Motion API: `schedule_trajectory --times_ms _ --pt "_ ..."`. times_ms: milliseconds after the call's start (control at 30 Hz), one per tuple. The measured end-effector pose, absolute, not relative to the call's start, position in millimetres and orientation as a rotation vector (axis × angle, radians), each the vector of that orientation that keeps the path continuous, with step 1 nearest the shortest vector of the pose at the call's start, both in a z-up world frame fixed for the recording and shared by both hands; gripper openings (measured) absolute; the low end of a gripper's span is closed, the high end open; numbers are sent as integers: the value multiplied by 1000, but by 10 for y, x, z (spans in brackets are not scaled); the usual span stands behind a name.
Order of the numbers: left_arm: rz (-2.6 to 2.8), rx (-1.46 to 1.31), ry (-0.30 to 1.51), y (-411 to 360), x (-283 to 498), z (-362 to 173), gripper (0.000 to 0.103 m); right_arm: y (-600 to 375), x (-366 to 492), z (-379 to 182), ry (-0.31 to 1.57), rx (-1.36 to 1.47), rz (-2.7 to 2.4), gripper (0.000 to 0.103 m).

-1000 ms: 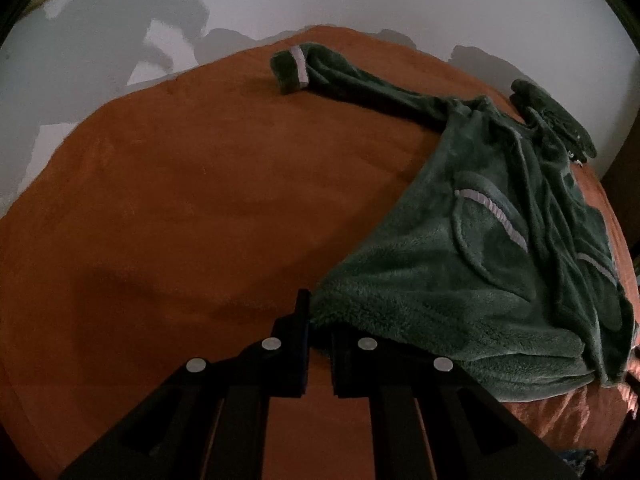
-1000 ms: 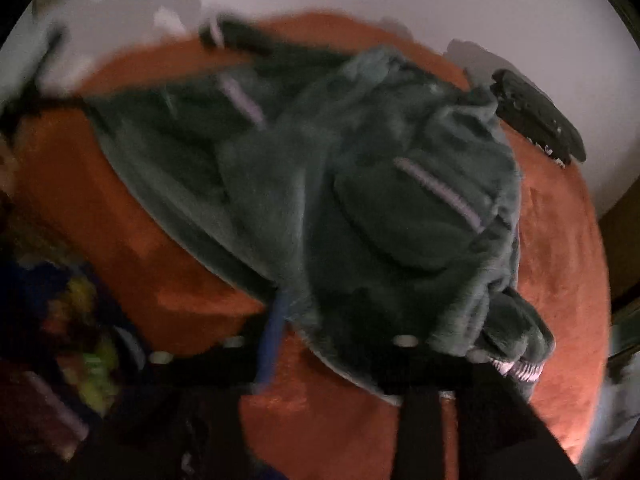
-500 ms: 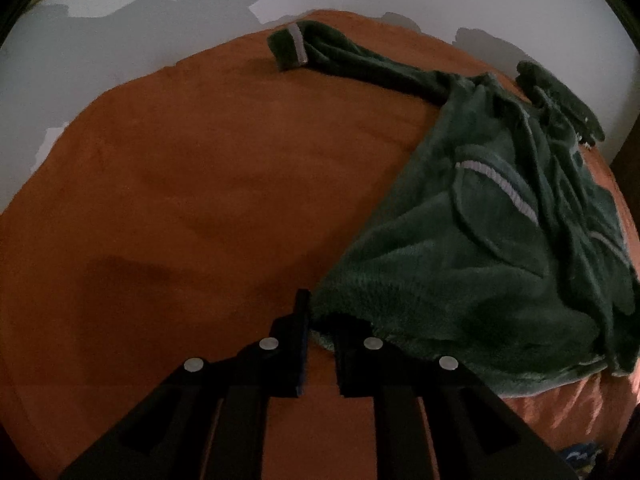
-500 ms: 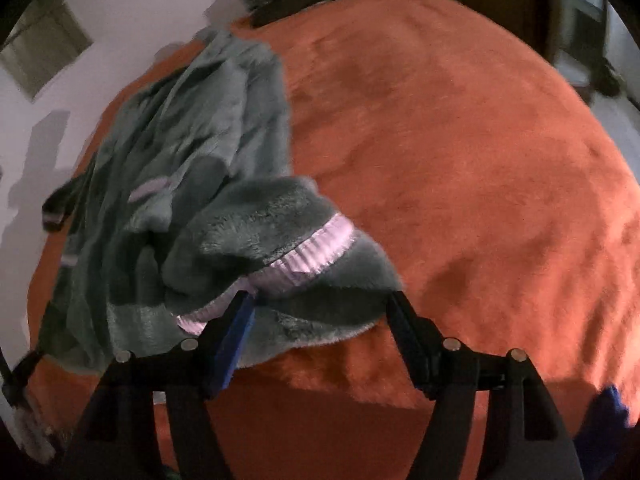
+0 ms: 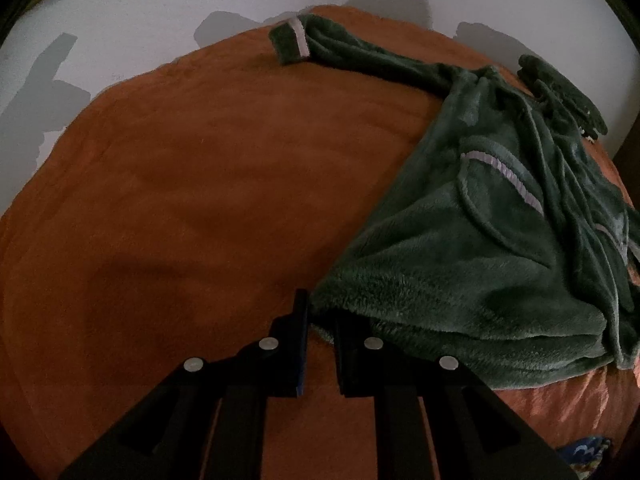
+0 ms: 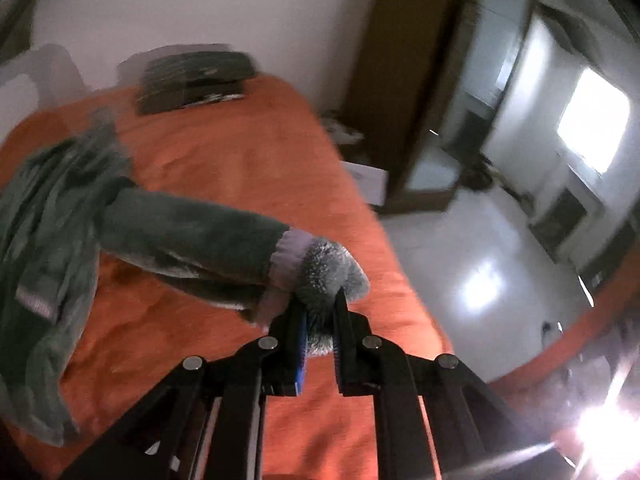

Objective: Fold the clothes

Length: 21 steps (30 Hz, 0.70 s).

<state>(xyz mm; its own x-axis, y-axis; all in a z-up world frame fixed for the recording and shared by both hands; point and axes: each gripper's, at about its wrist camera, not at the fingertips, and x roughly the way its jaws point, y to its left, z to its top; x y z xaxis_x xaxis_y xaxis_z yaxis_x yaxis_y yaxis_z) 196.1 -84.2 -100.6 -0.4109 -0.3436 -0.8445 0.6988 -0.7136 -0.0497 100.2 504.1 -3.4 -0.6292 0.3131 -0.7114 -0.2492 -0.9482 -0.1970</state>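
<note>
A dark green fleece robe [image 5: 500,240] with pale lilac trim lies crumpled on the right of an orange bed cover [image 5: 200,200]. One sleeve [image 5: 340,48] stretches to the far edge. My left gripper [image 5: 320,316] is shut on the robe's near hem corner. In the right wrist view the robe's body [image 6: 48,216] lies at the left. My right gripper [image 6: 320,304] is shut on the cuff [image 6: 312,264] of the other sleeve, pulled out to the right above the cover.
A folded dark garment [image 6: 192,80] lies at the bed's far edge, also in the left wrist view [image 5: 560,92]. A white wall is behind. Right of the bed are a wooden wardrobe [image 6: 400,80] and a white tiled floor [image 6: 480,280].
My right gripper has closed on the sleeve cuff and pulled it out to the right, away from the robe's body. My left gripper stays shut on the hem.
</note>
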Motion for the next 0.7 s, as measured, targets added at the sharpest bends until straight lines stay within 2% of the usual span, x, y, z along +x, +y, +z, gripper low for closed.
schedule_trajectory --times_ms 200,300,467,533,600,700 --pt "-2141 1160 528 -851 1958 -1017 13 5293 1049 233 -115 -1172 2579 10" --pt "-2132 1161 517 -840 1935 -1018 13 5342 1000 357 -249 -1092 2538 10" --pt "-2114 1161 522 -845 1907 -1022 14 5524 881 130 -323 -1153 2442 11" --pt "-2110 1162 527 -845 1904 -1017 14 5468 837 -83 -328 -1240 2466 19" --pt "-2115 1164 513 -833 1892 -1007 13 5393 806 -301 -318 -1348 2483 39" --pt "-2122 1167 492 -815 1874 -993 13 5281 927 -401 -123 -1405 2530 41"
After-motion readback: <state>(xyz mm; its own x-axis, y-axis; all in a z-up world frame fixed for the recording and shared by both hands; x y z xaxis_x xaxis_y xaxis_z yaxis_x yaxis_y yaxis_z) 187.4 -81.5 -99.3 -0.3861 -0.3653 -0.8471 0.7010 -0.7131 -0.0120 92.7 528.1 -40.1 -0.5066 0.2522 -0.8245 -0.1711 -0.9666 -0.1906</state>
